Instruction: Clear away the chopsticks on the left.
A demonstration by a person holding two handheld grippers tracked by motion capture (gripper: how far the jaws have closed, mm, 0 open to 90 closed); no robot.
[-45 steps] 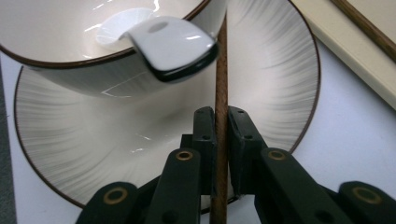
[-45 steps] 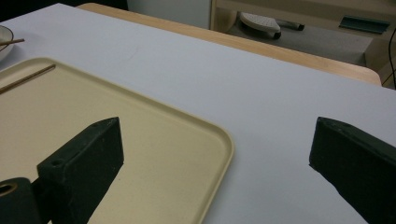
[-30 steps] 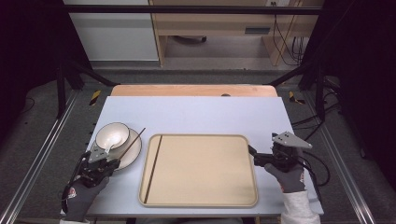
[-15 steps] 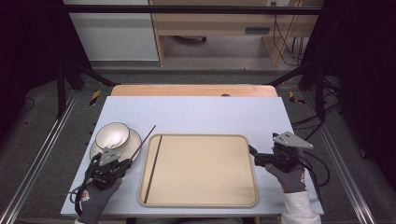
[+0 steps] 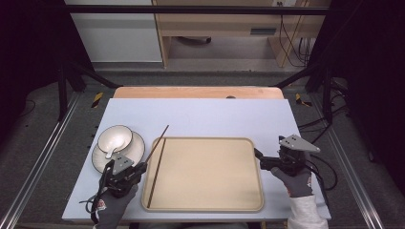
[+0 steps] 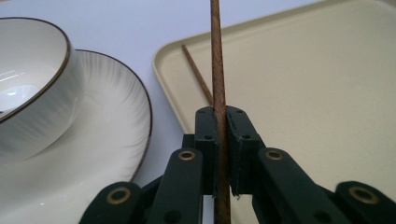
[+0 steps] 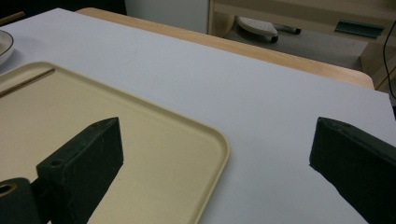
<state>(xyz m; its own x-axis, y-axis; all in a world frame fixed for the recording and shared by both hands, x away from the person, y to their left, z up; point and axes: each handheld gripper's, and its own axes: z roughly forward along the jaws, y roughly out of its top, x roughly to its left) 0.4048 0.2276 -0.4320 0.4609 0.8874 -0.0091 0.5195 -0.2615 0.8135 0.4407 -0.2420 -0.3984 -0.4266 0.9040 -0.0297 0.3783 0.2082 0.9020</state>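
We see the table (image 5: 200,114) evenly and brightly lit from overhead, while the surroundings at nine and three o'clock fall into near black. Shadows stay faint and short. The bowl (image 6: 28,88) carries a soft glare (at nine o'clock in the left gripper view), and close jaws blur slightly.

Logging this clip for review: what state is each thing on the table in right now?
Left tool: shut on one chopstick.
Held chopstick: clamped, pointing away over the tray's left edge.
Second chopstick: lying flat in the tray along its left side.
Tray: flat on the table, otherwise bare.
Bowl: upright on the plate.
Plate: flat, beside the tray.
Right tool: open, holding nothing, at the tray's right edge.
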